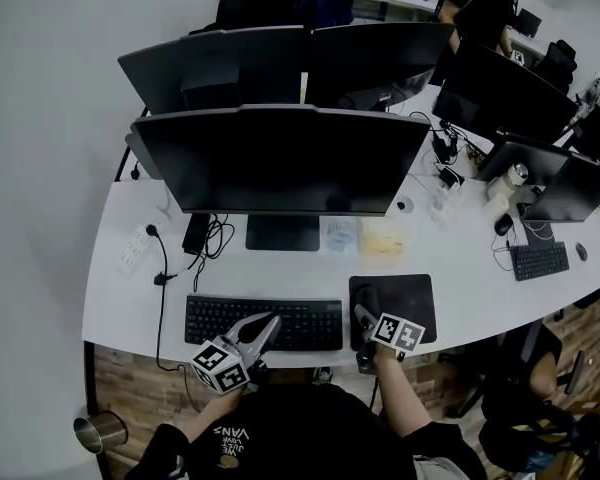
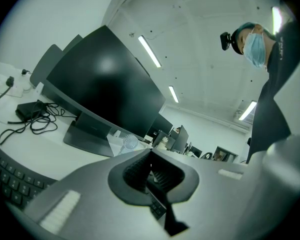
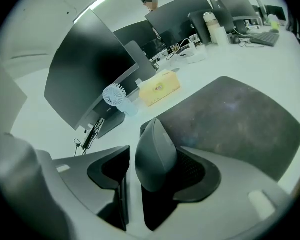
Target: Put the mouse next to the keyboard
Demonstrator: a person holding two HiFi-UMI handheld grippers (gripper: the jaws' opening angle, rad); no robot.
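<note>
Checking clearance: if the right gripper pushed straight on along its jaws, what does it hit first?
The mouse, sitting between the right gripper's open jaws; beyond it just mouse pad, though depth is unclear.

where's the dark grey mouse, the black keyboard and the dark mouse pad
dark grey mouse [image 3: 155,154], right gripper view, middle of its back
black keyboard [image 1: 263,323], head view, centre of the keys
dark mouse pad [image 1: 408,298], head view, bare right half
</note>
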